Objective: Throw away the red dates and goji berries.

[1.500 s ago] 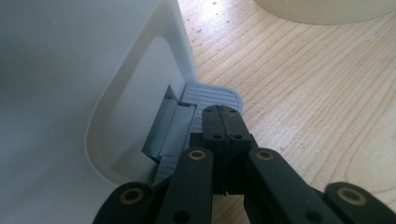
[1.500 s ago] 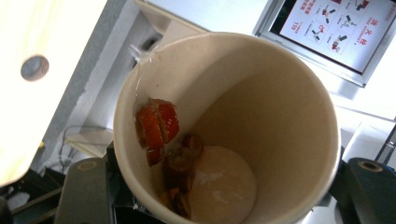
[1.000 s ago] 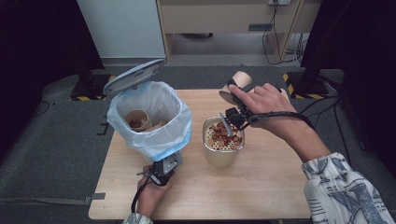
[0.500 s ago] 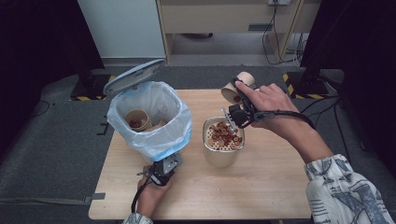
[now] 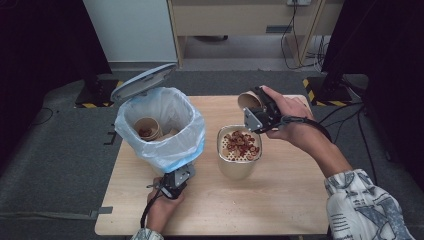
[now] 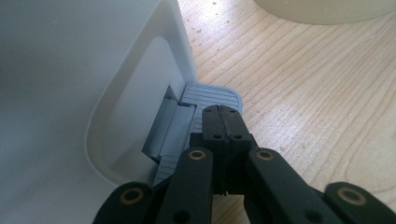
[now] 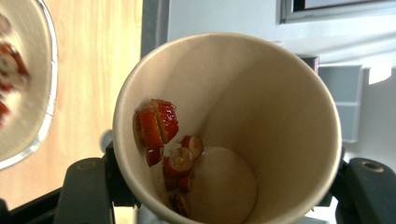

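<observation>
Paper cup (image 5: 248,100), tipped beside the strainer bowl (image 5: 239,159)

Right gripper (image 5: 256,111) clamps the cup's wall above the table (image 5: 280,200); red fruit slices (image 7: 159,126) cling inside. Light, thin-walled, likely crushable (grip mid-wall, gently). Left gripper (image 6: 223,122), jaws closed together on nothing, presses the pedal (image 6: 212,95) of the lined bin (image 5: 160,127).

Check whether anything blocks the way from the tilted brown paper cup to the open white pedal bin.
Nothing visible does. The brown paper cup, held in the right gripper, is across the wooden table from the lined white pedal bin, whose lid stands open.
</observation>
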`<state>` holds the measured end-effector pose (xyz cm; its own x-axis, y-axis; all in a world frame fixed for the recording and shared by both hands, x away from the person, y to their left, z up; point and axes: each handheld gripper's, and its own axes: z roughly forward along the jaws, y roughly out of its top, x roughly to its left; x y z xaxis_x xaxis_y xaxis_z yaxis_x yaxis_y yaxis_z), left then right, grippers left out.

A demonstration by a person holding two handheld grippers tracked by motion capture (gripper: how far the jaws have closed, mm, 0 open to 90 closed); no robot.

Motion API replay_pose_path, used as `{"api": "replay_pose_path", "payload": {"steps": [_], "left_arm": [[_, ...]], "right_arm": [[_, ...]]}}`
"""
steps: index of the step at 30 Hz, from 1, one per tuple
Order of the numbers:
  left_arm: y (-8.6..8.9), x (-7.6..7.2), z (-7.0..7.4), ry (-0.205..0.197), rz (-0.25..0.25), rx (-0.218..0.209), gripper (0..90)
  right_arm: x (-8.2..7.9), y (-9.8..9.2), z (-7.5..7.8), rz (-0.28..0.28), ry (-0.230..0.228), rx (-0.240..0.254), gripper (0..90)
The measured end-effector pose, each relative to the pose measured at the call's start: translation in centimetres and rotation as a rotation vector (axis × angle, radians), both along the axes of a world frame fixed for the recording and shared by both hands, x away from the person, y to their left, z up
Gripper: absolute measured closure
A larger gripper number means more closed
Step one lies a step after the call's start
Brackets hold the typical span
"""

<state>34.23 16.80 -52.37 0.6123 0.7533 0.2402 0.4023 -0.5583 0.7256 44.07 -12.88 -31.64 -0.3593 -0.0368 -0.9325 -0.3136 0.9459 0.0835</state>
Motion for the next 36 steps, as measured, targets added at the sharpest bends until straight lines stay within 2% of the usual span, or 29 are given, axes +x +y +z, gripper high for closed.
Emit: {"api": "replay_pose_path", "payload": {"steps": [1, 2, 5, 6, 7, 13, 19, 24, 34, 36], "left_arm": [[0.0, 0.0, 0.0, -0.002, -0.001, -0.001, 89.2], [0.0, 0.0, 0.0, -0.001, -0.001, 0.000, 89.1], [0.0, 0.0, 0.0, -0.003, -0.003, 0.003, 89.1], [0.0, 0.0, 0.0, -0.001, -0.005, 0.009, 89.2], [-0.1, 0.0, 0.0, -0.003, 0.001, -0.009, 89.2], [-0.1, 0.0, -0.1, -0.005, 0.000, -0.010, 89.2], [-0.1, 0.0, -0.1, -0.002, 0.001, -0.010, 89.2], [-0.1, 0.0, -0.1, -0.004, 0.000, -0.010, 89.1], [-0.1, 0.0, -0.1, -0.005, -0.001, -0.009, 89.2], [0.0, 0.0, 0.0, -0.001, -0.003, 0.006, 89.1]], "right_arm": [[0.1, -0.1, 0.0, -0.004, 0.016, 0.014, 32.2], [0.2, -0.3, -0.1, -0.008, 0.042, 0.054, 32.2], [0.4, -0.6, -0.4, -0.018, 0.088, 0.111, 32.2], [0.5, -0.8, -0.4, -0.022, 0.096, 0.116, 32.2], [0.5, -0.8, -0.5, -0.023, 0.103, 0.129, 32.2], [0.8, -1.2, -1.1, -0.028, 0.164, 0.202, 32.1], [1.0, -1.5, -1.5, -0.041, 0.208, 0.252, 32.1], [1.2, -2.0, -1.4, -0.055, 0.263, 0.332, 32.1], [1.6, -3.1, -1.5, -0.092, 0.342, 0.431, 32.0], [1.6, -3.3, -1.6, -0.100, 0.355, 0.446, 32.0]]}}
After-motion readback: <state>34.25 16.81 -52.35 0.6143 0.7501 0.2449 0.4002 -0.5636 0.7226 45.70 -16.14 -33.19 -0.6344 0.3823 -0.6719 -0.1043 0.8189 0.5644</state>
